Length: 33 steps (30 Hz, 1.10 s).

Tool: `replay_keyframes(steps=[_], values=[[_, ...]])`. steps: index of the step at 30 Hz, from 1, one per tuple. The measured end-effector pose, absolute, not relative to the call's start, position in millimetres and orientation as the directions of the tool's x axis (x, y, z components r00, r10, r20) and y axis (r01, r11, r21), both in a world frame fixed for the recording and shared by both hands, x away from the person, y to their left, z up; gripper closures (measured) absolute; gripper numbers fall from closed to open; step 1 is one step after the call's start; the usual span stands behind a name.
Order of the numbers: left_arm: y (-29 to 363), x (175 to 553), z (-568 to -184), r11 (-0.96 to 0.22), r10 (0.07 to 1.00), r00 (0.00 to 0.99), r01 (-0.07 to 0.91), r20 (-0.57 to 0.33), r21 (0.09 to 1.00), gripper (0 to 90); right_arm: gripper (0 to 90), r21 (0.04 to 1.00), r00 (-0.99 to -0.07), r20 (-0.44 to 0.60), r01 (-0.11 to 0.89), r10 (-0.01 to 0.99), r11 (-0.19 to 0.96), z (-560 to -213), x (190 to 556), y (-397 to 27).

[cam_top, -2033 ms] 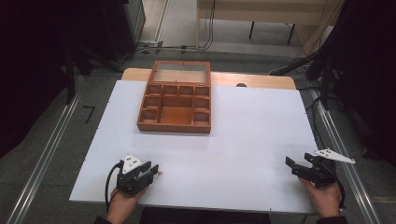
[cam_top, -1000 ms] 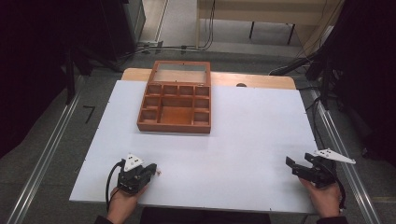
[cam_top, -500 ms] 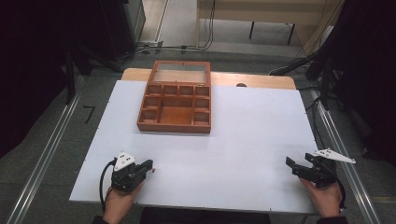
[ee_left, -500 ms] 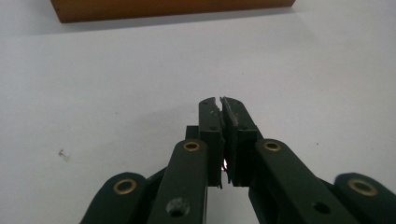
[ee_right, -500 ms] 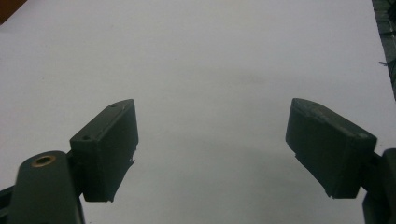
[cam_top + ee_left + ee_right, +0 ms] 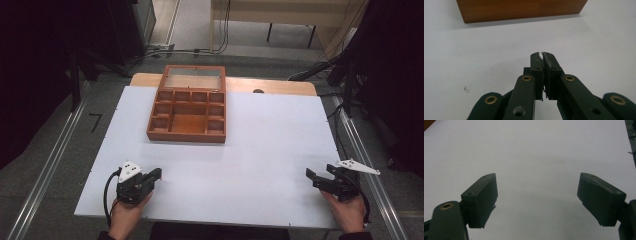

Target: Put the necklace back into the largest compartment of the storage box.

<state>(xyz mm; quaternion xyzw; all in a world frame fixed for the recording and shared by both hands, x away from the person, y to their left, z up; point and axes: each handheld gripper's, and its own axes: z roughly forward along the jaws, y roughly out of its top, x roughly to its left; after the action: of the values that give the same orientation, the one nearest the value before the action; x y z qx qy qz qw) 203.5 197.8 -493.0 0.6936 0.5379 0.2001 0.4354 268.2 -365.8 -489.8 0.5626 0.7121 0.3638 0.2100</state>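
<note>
A: What colour is the compartment box (image 6: 188,110) at 12 o'clock?

B: Reddish-brown wood, on a plain white table (image 6: 260,160).

A: And the 2 grippers?

B: The left gripper (image 6: 159,174) at 7 o'clock and the right gripper (image 6: 310,175) at 4 o'clock are both black, each with a pale grey plate.

The left hand (image 6: 126,212) holds the left gripper (image 6: 156,174) low at the near left with its jaws pressed together on nothing, while the right hand (image 6: 348,212) holds the right gripper (image 6: 310,177) at the near right, jaws spread wide apart.
</note>
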Motion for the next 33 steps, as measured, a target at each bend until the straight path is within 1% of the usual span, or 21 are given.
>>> replay_keyframes(steps=[11, 33], values=[[197.9, 207.6, -486.1, -0.018, 0.920, 0.337, 0.552, -0.203, 0.833, 87.4, 15.0, 0.754, -0.277, 0.110, 0.649, 0.954, 0.101, -490.0, 268.8, -365.5], [187.6, 225.0, -473.6, -0.013, 0.915, 0.349, 0.522, -0.201, 0.853, 87.5, 15.0, 0.753, -0.277, 0.109, 0.650, 0.955, 0.102, -490.3, 269.2, -365.9]])
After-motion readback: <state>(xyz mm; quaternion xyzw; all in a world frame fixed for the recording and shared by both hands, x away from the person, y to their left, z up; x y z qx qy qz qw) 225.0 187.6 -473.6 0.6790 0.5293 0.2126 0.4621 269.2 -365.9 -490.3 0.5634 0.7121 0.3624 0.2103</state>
